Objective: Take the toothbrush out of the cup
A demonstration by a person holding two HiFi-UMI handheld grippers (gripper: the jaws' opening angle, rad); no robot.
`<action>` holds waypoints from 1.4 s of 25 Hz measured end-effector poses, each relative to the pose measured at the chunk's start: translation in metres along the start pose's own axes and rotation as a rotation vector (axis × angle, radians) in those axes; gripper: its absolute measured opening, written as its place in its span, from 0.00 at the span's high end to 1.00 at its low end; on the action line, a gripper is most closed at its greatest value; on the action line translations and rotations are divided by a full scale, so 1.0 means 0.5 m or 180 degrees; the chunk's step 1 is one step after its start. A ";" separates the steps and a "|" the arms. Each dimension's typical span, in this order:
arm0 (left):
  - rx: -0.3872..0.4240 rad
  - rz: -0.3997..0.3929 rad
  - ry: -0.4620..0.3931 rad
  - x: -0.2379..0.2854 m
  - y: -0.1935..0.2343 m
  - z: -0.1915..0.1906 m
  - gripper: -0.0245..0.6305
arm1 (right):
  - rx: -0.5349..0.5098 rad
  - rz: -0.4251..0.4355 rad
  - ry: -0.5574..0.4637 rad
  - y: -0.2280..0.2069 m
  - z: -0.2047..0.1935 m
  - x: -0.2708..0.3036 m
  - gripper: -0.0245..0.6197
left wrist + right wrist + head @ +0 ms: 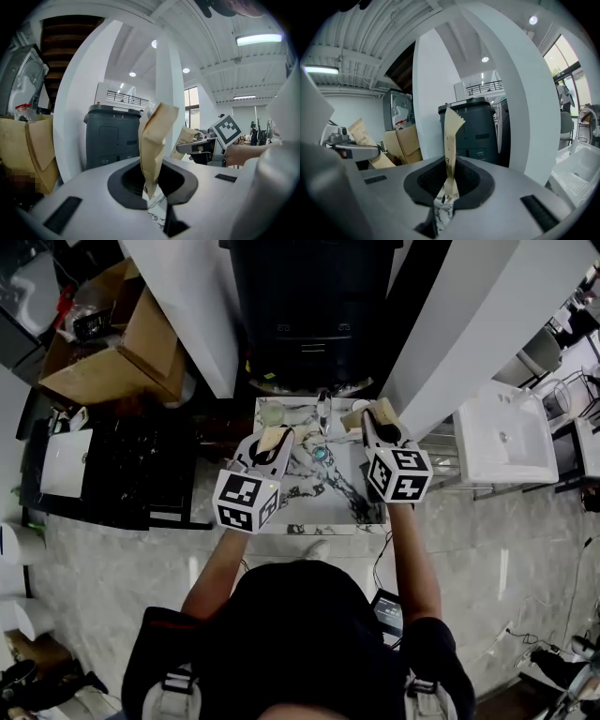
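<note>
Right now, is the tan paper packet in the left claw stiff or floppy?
Probably fairly stiff: the tan paper packet juts straight out without drooping. Likely light, since it looks like thin paper. Its creased end suggests it crumples easily.

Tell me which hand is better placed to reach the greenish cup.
Left, probably: the left tongs are close by the cup; the right tongs are beyond the tap. Each grips a paper packet.

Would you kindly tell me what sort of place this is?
Probably a workshop or lab hall with a mock bathroom corner: a marbled washstand, a separate white washbasin beside it, cardboard boxes and tall white columns.
</note>
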State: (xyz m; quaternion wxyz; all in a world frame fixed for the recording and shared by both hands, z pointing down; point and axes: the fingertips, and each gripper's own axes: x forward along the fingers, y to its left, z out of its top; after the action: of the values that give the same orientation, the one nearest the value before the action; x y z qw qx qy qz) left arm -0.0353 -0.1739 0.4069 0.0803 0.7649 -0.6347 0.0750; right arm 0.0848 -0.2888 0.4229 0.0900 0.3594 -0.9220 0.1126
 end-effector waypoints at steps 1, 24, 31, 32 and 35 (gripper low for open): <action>-0.0015 0.0004 -0.0015 -0.010 0.006 0.001 0.90 | -0.0003 0.0009 -0.0018 0.013 0.005 -0.004 0.87; -0.0097 -0.0006 -0.0247 -0.262 0.051 0.000 0.90 | -0.0082 0.0075 -0.0190 0.275 0.019 -0.134 0.87; -0.0228 -0.0054 -0.0341 -0.326 0.048 -0.001 0.90 | -0.0105 0.0101 -0.0258 0.335 0.017 -0.176 0.87; -0.0251 -0.0058 -0.0353 -0.335 0.047 -0.001 0.90 | -0.0114 0.0119 -0.0264 0.346 0.017 -0.182 0.87; -0.0279 -0.0060 -0.0366 -0.363 0.045 -0.005 0.90 | -0.0146 0.0160 -0.0281 0.377 0.016 -0.197 0.87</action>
State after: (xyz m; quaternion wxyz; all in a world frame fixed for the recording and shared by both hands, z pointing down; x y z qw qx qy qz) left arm -0.0909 -0.0035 0.3709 0.0777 0.7696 -0.6337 0.0023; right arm 0.0271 -0.0927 0.3639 0.0546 0.3386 -0.9361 0.0776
